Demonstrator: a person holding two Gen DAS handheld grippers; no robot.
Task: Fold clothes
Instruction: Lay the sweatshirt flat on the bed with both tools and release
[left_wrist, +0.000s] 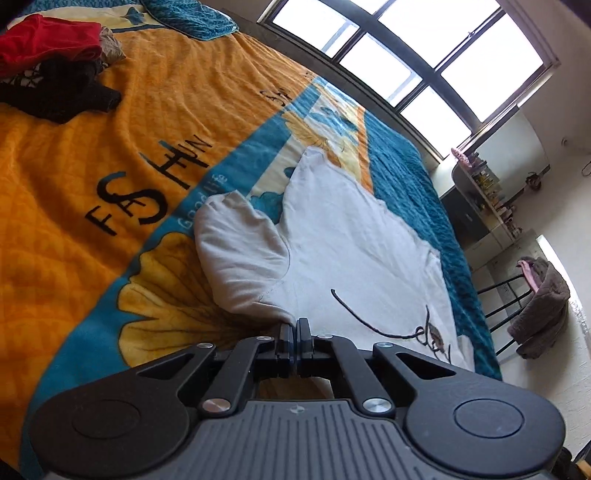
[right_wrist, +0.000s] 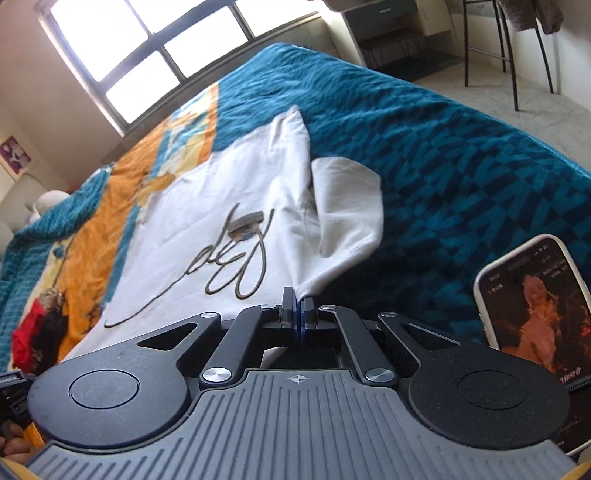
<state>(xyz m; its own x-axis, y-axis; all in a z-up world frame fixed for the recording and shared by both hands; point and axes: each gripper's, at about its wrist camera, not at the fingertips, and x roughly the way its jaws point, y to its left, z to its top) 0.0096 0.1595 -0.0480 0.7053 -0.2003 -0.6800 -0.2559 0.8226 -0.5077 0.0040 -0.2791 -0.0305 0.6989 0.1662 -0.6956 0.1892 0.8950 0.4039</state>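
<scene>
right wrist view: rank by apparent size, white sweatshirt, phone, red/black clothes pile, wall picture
1. white sweatshirt, by far the largest.
2. phone, though it lies close to the camera, so it looks inflated.
3. red and black clothes pile, far off across the bed.
4. wall picture, smallest and farthest.

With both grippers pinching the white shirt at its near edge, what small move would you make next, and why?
Probably lift both together and carry the near edge toward the far hem: the left gripper and right gripper are each shut on the white shirt, which lies flat and unfolded.
</scene>
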